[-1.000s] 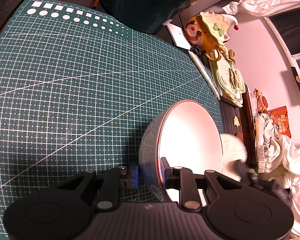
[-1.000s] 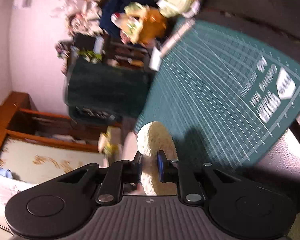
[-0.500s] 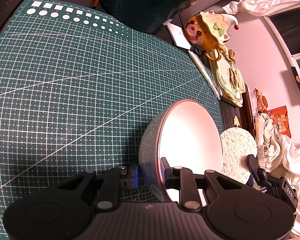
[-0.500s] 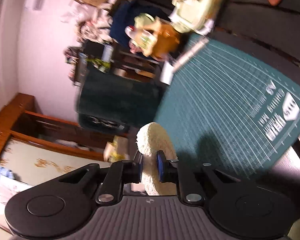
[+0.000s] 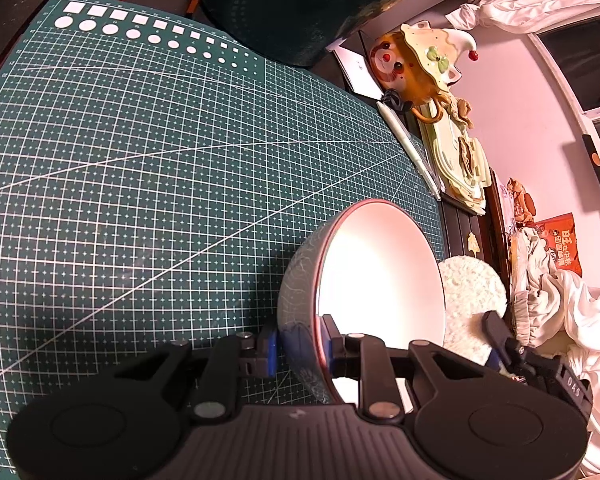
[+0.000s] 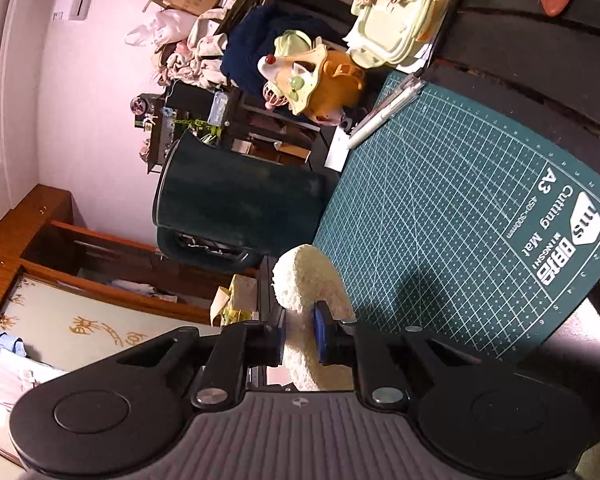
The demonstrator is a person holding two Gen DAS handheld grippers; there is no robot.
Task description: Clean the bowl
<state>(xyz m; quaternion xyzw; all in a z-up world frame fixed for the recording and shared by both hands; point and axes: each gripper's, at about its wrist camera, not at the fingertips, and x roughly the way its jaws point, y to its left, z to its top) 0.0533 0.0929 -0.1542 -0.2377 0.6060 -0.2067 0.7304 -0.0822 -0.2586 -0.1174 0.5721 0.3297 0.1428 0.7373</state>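
Two views showed my work. From my left claw (image 5: 300, 350), I pinched the bowl (image 5: 380, 280) by its rim, tipped on its side over the green mat (image 5: 140, 160). It looked hard, smooth and breakable, so the rim was my best hold. From my right claw (image 6: 299, 338), I squeezed the soft, light sponge (image 6: 312, 276). A pen (image 6: 384, 114) and dark tub (image 6: 240, 200) sat well apart.

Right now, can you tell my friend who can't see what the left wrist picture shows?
The left gripper pinches the rim of a tilted blue-grey bowl with a white inside over a green gridded cutting mat. Beside the bowl, the right gripper holds a round, pale, bumpy sponge.
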